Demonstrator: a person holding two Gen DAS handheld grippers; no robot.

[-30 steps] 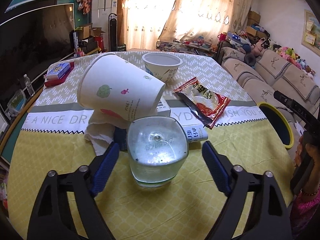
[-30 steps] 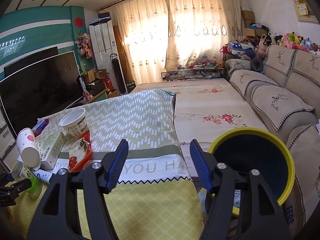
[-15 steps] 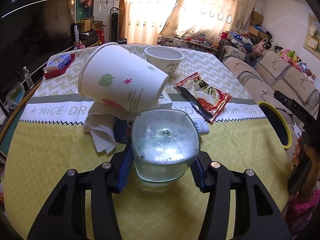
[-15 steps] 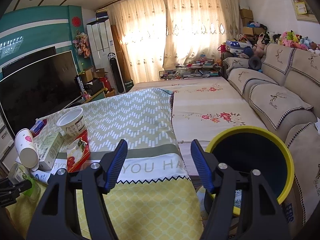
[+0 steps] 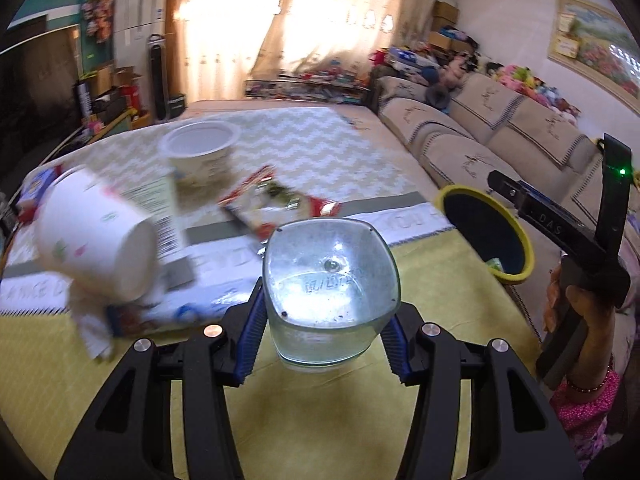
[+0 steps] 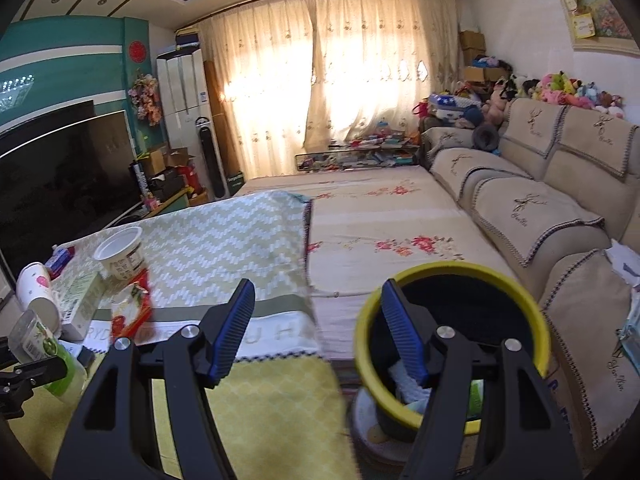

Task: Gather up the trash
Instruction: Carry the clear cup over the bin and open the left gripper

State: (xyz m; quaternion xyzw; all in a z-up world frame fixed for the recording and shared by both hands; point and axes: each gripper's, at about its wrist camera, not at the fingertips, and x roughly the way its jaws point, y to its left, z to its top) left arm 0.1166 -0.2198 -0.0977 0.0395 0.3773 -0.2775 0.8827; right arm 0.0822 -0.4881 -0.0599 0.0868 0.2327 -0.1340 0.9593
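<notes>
One second ago the left gripper (image 5: 324, 316) stood spread around the bottle (image 5: 330, 292); now it pinches it and lifts it off the table (image 5: 320, 420), swinging right toward the bin (image 5: 486, 236). Right gripper (image 6: 316, 332) hangs spread, empty, near the bin.

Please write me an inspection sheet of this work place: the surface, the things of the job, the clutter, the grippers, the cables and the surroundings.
Surface: table under a yellow patterned cloth.
Job's things: clear plastic bottle, seen bottom first; paper cup on its side; white tub upright; red snack wrapper; bin with yellow rim beside the table, some trash inside.
Clutter: cardboard box, crumpled tissue.
Grippers: left gripper jaws closed on the plastic bottle; right gripper jaws open, empty, above the table edge near the bin.
Cables: nothing seen.
Surroundings: sofa, curtains, television.
</notes>
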